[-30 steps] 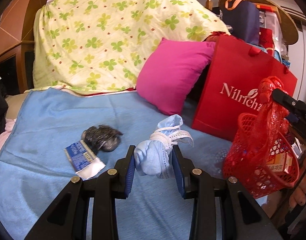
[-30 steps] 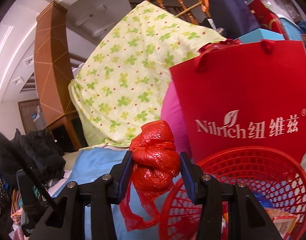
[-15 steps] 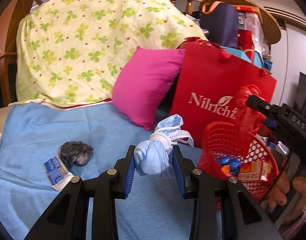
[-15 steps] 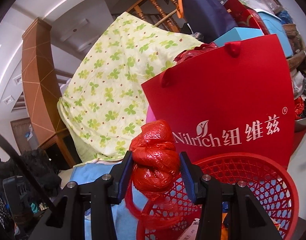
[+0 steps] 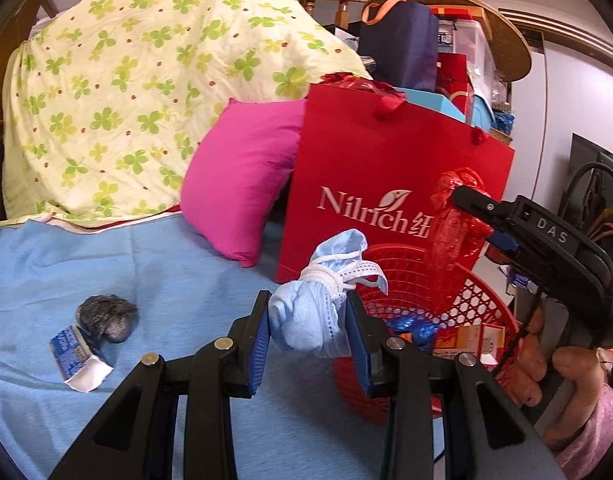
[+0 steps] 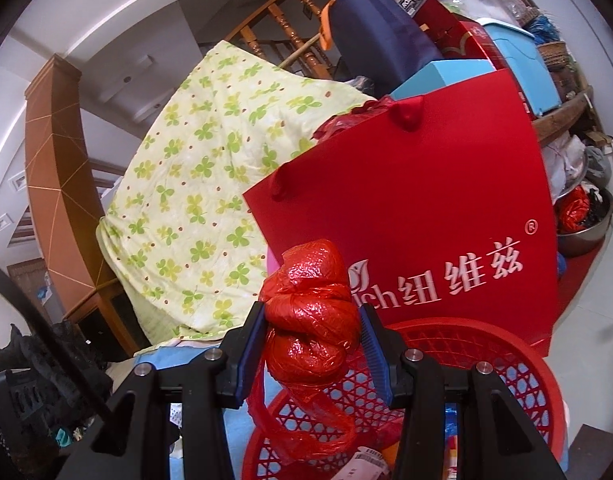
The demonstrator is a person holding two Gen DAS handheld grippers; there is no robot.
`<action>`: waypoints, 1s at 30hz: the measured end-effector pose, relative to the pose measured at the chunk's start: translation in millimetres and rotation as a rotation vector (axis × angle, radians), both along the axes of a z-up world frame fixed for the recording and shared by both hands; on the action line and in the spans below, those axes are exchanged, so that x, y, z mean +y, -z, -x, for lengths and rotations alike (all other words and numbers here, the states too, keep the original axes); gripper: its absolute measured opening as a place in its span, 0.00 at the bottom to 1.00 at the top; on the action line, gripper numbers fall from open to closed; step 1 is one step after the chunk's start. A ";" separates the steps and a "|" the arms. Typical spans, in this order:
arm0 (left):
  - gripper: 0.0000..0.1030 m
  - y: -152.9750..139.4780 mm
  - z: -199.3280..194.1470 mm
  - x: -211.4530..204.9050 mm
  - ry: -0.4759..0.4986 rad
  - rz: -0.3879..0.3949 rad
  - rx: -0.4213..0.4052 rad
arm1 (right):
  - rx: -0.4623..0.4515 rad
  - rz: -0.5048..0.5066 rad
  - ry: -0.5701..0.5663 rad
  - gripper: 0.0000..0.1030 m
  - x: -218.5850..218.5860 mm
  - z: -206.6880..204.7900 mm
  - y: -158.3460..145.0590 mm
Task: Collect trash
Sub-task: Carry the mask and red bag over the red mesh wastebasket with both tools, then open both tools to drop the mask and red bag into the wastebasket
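Note:
My left gripper (image 5: pixel 308 322) is shut on a balled-up pale blue face mask (image 5: pixel 310 316) tied with its white strap, held just left of a red mesh basket (image 5: pixel 478 292). My right gripper (image 6: pixel 312 346) is shut on a knotted red plastic bag (image 6: pixel 312 316), held above the red mesh basket's (image 6: pixel 486 344) near rim. In the left wrist view the right gripper (image 5: pixel 462 216), held by a person's hand (image 5: pixel 546 364), hangs over the basket with the red bag (image 5: pixel 454 220). The basket holds blue wrappers and an orange packet. On the blue cloth (image 5: pixel 146 280) lie a grey crumpled wad (image 5: pixel 106 316) and a blue-white wrapper (image 5: pixel 78 354).
A tall red paper bag (image 5: pixel 386 196) stands right behind the basket, with a pink pillow (image 5: pixel 242 176) leaning left of it. A clover-print blanket (image 5: pixel 146 80) covers a heap at the back. Boxes and a navy bag pile up behind the red bag.
Both grippers have moved right toward the basket with their loads. The basket now sits nearer and under the red bag; the wad and wrapper have slid left in the left wrist view.

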State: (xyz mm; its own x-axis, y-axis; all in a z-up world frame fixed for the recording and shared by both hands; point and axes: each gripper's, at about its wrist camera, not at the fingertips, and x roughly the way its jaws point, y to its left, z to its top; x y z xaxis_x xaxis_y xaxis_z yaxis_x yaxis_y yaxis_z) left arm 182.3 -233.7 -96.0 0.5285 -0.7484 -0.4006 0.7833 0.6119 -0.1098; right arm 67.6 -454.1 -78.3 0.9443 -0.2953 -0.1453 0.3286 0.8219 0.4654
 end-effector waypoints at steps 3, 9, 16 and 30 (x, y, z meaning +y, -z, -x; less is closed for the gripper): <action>0.37 0.2 1.8 -10.1 0.027 0.009 0.021 | 0.007 -0.002 0.017 0.49 -4.8 3.5 1.2; 0.37 2.8 8.0 -33.4 0.078 0.018 0.039 | 0.014 -0.040 0.044 0.49 -18.4 10.4 5.1; 0.37 10.7 11.6 -55.1 0.116 0.000 0.065 | 0.042 -0.029 0.055 0.50 -27.0 14.0 8.0; 0.61 24.3 5.3 -75.9 0.128 -0.040 0.105 | 0.094 0.010 0.056 0.67 -31.8 14.1 8.9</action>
